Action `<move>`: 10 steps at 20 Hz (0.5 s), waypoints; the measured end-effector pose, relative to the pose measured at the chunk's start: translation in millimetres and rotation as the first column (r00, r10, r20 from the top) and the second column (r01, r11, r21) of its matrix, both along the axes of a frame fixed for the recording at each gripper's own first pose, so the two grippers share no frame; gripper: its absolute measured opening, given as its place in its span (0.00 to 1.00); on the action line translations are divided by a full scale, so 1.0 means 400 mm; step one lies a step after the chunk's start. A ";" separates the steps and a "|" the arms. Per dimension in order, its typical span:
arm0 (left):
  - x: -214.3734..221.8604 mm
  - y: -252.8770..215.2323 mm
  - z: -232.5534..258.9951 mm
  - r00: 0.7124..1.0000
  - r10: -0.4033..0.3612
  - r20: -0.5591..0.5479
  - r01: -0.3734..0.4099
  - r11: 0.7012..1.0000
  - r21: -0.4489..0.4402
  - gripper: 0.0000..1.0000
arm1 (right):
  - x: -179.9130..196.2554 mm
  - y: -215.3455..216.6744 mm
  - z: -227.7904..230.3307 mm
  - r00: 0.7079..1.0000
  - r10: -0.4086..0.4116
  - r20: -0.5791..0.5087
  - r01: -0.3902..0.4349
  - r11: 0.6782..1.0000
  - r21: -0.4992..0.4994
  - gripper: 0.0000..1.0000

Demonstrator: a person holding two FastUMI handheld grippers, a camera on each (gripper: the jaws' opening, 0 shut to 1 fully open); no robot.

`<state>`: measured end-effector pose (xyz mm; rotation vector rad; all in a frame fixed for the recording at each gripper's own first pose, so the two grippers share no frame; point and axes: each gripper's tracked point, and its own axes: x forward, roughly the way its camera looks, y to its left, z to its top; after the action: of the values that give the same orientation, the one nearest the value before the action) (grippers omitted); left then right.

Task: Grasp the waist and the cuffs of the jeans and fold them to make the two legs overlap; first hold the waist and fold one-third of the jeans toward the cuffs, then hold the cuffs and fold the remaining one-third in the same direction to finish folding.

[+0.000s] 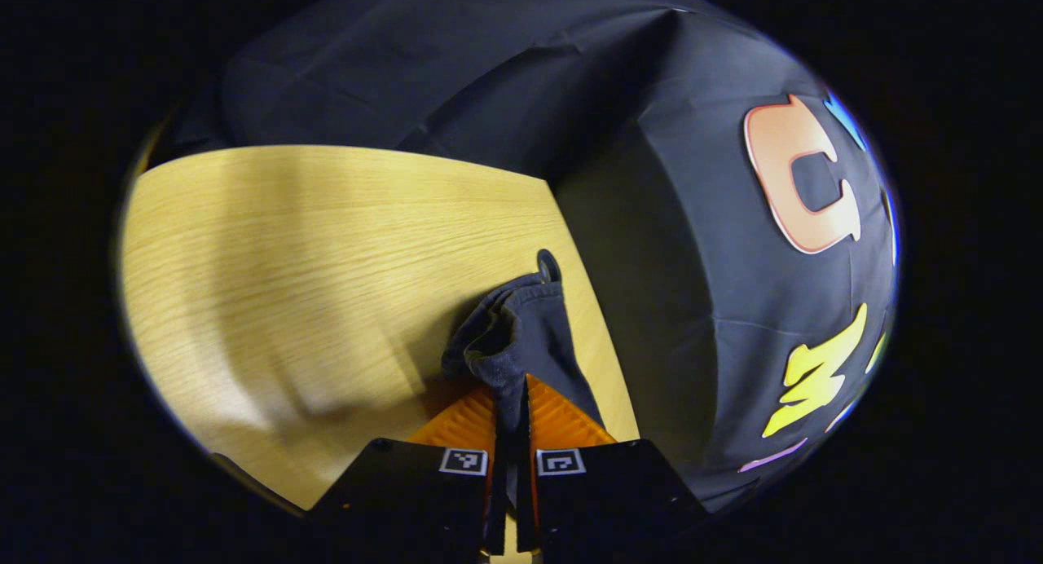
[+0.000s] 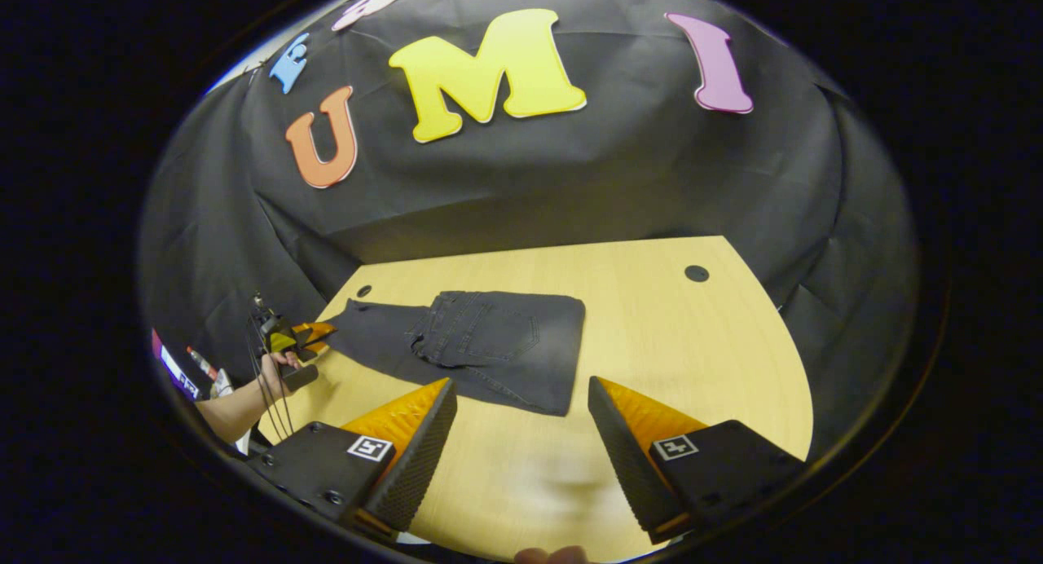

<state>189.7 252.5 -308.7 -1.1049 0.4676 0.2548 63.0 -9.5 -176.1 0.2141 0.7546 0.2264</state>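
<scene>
The left gripper (image 1: 512,409) is pinched tight on the bunched cuffs (image 1: 509,336) near the table (image 1: 285,246) corner; the right gripper (image 2: 521,409) hangs wide with nothing in it, just short of the jeans (image 2: 481,340), whose waist part already lies folded over. For a neat last fold, carry the cuffs low and level across the folded part, keeping the edges lined up.

One jeans (image 2: 481,344), two tools (image 1: 512,409) (image 2: 521,421), one table (image 2: 693,336), two table holes (image 2: 697,273), possibly more hidden.
</scene>
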 end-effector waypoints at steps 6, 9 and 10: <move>0.008 -0.090 0.194 0.992 -0.094 0.085 0.079 0.982 0.171 0.06 | -0.060 -0.048 0.037 0.997 -0.055 0.055 0.055 0.998 0.002 1.00; 0.016 -0.197 0.322 0.975 -0.174 0.138 0.136 0.959 0.247 0.06 | -0.098 -0.072 0.056 0.993 -0.093 0.074 0.091 0.995 0.030 0.99; 0.017 -0.240 0.363 0.967 -0.201 0.155 0.153 0.950 0.273 0.06 | -0.112 -0.083 0.060 0.991 -0.111 0.079 0.108 0.993 0.036 0.99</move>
<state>196.5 156.3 -163.5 -0.8149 0.3568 0.0525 18.2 -42.8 -152.2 0.2742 0.6574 0.1419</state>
